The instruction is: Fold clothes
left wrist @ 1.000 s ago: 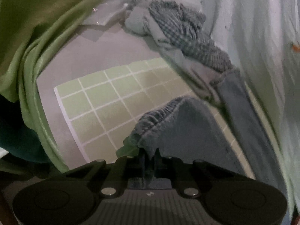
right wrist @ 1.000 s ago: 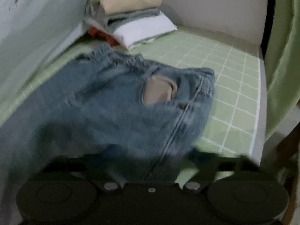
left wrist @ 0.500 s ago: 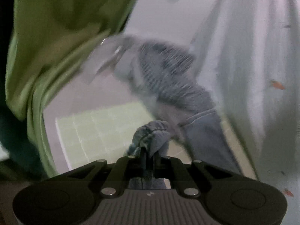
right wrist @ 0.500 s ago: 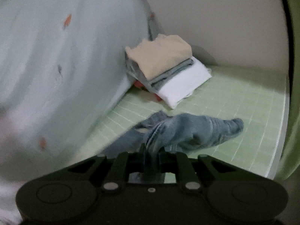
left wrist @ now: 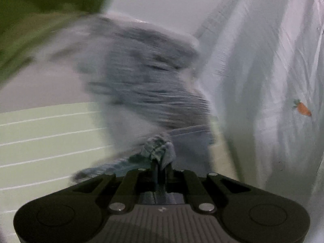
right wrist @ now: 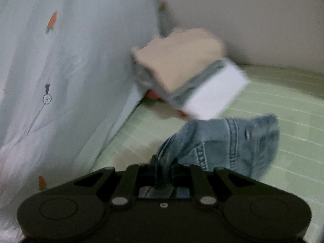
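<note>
Right wrist view is showing the right gripper [right wrist: 162, 167] pinching a fold of the jeans [right wrist: 228, 145], which are hanging bunched just above the green grid mat [right wrist: 283, 101], near the folded stack [right wrist: 182, 75]. Left gripper [left wrist: 160, 167] is clamping another denim edge beside a blurred heap of grey clothes [left wrist: 145, 85]. Both bites are looking thin, so the heavy denim is risking slipping free, or dragging that heap along.

Open green mat [right wrist: 283, 105] on the right, folded stack [right wrist: 182, 75] filling the corner, curtain [right wrist: 81, 60] (carrot-printed) hemming the left.
</note>
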`<act>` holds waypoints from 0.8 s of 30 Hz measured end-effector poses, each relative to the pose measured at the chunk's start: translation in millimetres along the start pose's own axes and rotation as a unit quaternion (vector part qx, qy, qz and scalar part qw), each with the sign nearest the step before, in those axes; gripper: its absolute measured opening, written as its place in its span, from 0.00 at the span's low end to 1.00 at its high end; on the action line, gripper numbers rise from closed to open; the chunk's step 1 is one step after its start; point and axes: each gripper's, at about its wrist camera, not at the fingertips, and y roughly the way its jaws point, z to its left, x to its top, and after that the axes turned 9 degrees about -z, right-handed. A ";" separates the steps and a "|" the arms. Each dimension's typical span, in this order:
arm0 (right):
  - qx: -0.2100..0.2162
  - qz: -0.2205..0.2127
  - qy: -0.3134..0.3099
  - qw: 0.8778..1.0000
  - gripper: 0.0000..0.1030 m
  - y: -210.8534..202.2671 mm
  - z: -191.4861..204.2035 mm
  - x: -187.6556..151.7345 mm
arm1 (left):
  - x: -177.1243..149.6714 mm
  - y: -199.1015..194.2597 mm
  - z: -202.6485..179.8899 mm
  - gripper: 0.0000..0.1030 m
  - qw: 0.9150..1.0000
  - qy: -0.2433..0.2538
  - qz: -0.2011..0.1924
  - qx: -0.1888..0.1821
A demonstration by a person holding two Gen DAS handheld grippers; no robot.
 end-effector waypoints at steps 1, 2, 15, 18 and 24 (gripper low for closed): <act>0.005 0.011 -0.001 1.000 0.13 22.8 10.5 5.4 | 2.2 24.1 -25.5 0.10 1.000 0.016 0.004 -0.014; 0.006 0.019 0.002 1.000 0.13 51.4 21.8 9.8 | 1.9 47.0 -54.8 0.22 0.999 0.048 0.000 -0.025; -0.078 0.098 0.011 0.992 0.89 78.6 22.4 -57.5 | -73.5 89.6 -30.6 0.87 0.977 0.184 0.051 0.098; -0.097 0.127 0.044 0.986 0.89 68.0 1.0 -84.4 | -85.4 96.8 -6.1 0.87 0.980 0.151 0.080 0.100; -0.087 0.154 0.089 0.980 0.90 88.9 -1.7 -109.2 | -91.3 109.7 -17.8 0.85 0.979 0.172 0.080 0.074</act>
